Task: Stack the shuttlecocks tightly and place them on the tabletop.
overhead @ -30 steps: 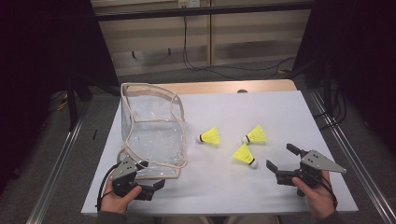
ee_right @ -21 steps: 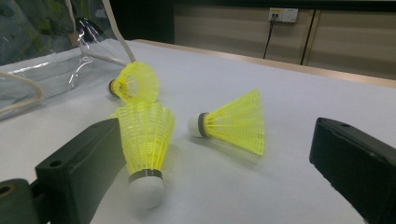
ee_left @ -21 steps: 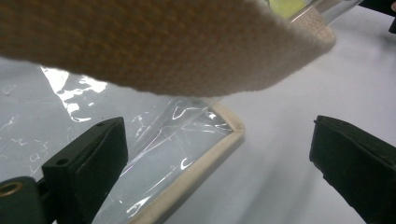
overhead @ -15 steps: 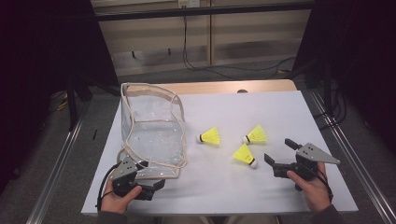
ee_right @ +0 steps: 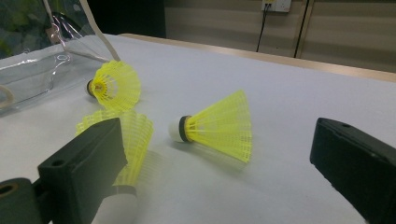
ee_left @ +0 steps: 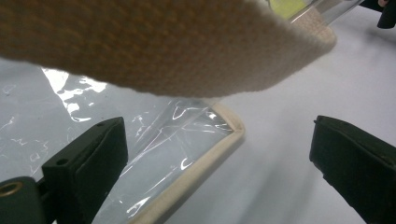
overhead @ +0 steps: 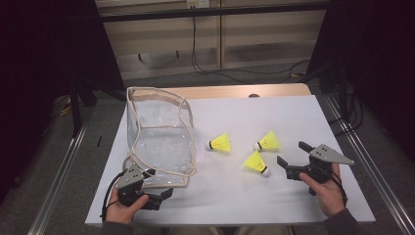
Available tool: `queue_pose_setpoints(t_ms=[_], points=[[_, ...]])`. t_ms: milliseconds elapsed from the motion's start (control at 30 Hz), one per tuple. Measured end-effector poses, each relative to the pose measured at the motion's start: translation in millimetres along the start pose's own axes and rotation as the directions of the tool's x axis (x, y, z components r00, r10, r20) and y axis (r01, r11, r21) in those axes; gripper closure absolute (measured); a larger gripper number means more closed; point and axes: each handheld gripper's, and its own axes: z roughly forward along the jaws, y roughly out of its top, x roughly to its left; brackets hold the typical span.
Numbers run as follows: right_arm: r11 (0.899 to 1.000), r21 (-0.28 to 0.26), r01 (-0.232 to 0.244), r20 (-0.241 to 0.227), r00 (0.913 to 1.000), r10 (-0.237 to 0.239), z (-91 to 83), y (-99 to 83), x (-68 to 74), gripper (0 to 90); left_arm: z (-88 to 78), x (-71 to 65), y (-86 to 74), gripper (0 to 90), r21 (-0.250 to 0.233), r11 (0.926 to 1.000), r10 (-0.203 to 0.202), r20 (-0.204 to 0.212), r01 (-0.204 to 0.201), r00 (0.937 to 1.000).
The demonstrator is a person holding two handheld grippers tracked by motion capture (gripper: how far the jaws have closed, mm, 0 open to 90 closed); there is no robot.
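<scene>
A clear plastic bag point(overhead: 159, 142) with beige trim stands open on the left of the white table point(overhead: 293, 112). Three yellow shuttlecocks lie to its right: one point(overhead: 221, 143) near the bag, one point(overhead: 268, 141) farther right, one point(overhead: 256, 162) nearest me. My left gripper point(overhead: 159, 183) is open at the bag's near corner. In the left gripper view its jaws straddle the bag's trimmed corner point(ee_left: 205, 158), under a beige strap point(ee_left: 163, 46). My right gripper point(overhead: 292, 154) is open just right of the nearest shuttlecock point(ee_right: 126, 140), which lies partly behind its left jaw. The other two shuttlecocks point(ee_right: 217, 126) point(ee_right: 114, 86) lie ahead.
The table's wooden far edge point(overhead: 235, 91) and metal side rails point(overhead: 362, 161) border the white surface. Cables point(overhead: 220, 68) run along the floor beyond. Bare white table lies between the bag and my right hand point(overhead: 328, 196).
My right gripper has moved a little forward and left, closer to the shuttlecocks. The left gripper has stayed at the bag's near corner.
</scene>
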Motion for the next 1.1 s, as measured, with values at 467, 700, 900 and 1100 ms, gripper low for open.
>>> queue_pose_setpoints(t_ms=[467,700,900,1100], points=[[1.0,0.008,-0.004,0.013,0.9999,0.003,6.2,1.8,-3.2,2.7,1.3,0.9,-0.9,4.3,0.001,1.0,-0.005,-0.001,0.005,1.0],[1.0,0.017,-0.015,0.016,0.9998,0.015,10.6,3.7,-5.4,2.6,1.5,1.1,-0.7,4.3,-0.002,1.0,-0.007,-0.002,0.007,1.0],[1.0,0.023,-0.015,0.024,0.9996,0.014,14.8,6.3,-7.7,2.6,1.5,1.0,-0.8,4.2,-0.002,1.0,-0.007,-0.002,0.007,1.0],[1.0,0.027,-0.016,0.025,0.9996,0.015,20.1,9.7,-8.4,2.5,1.3,1.0,-0.7,4.2,-0.001,1.0,-0.007,-0.002,0.007,1.0]])
